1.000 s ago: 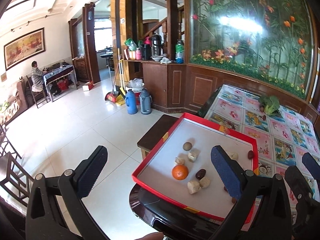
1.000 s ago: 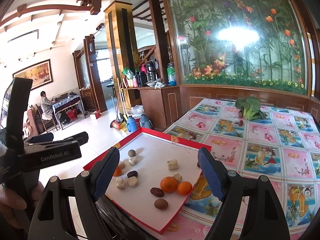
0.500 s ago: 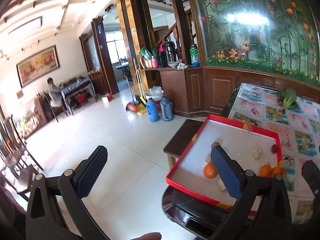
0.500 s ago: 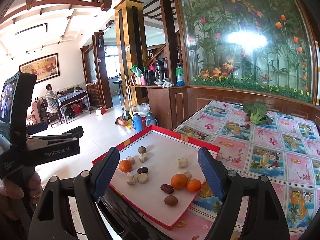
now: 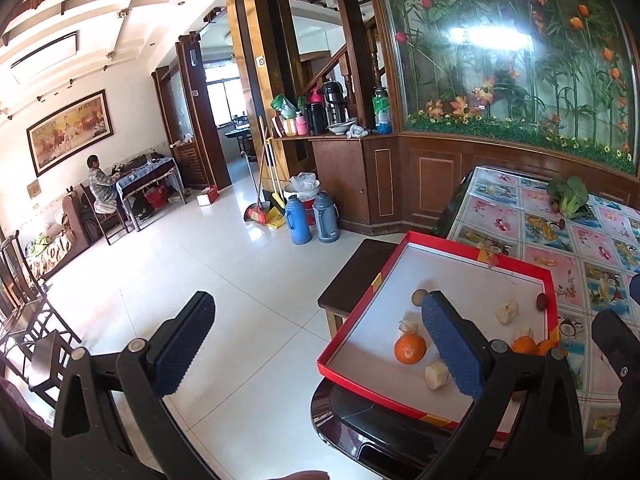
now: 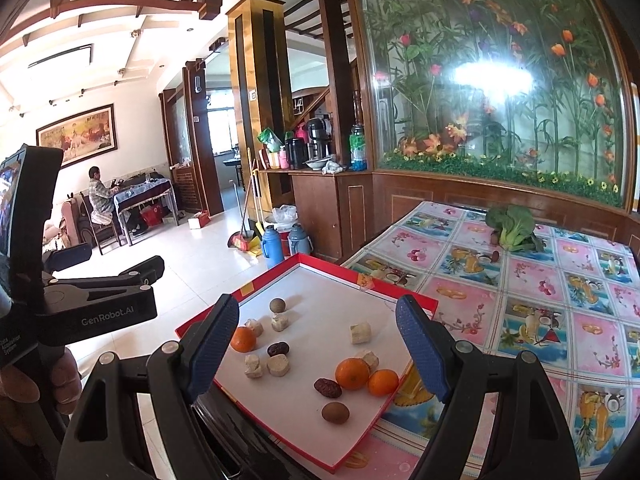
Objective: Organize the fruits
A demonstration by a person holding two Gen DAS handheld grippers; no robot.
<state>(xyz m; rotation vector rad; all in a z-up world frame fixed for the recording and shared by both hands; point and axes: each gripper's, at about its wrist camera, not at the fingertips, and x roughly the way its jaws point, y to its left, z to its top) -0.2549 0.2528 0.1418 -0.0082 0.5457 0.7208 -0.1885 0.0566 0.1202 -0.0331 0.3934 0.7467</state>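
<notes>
Left gripper (image 5: 316,340): held off the table's left edge over white floor tiles, blue-padded fingers (image 5: 182,342) spread wide and holding nothing; its right finger overlaps the tray in view.
Right gripper (image 6: 320,350): poised above the near end of the tray, fingers equally wide apart, gripping nothing and touching no fruit.
Tray (image 6: 362,276): red-rimmed, white-floored, resting on the table corner.
Fruits: one orange (image 6: 243,339) lies alone near the tray's left side; two oranges (image 6: 352,373) sit touching near the right rim, flanked by a dark red date (image 6: 327,387) and a round brown fruit (image 6: 335,413). Pale chunks (image 6: 277,365) lie scattered between.
Tablecloth (image 6: 532,300): fruit-patterned pink and blue squares.
Leafy greens (image 6: 512,226): lying at the table's far side, well apart from the tray.
</notes>
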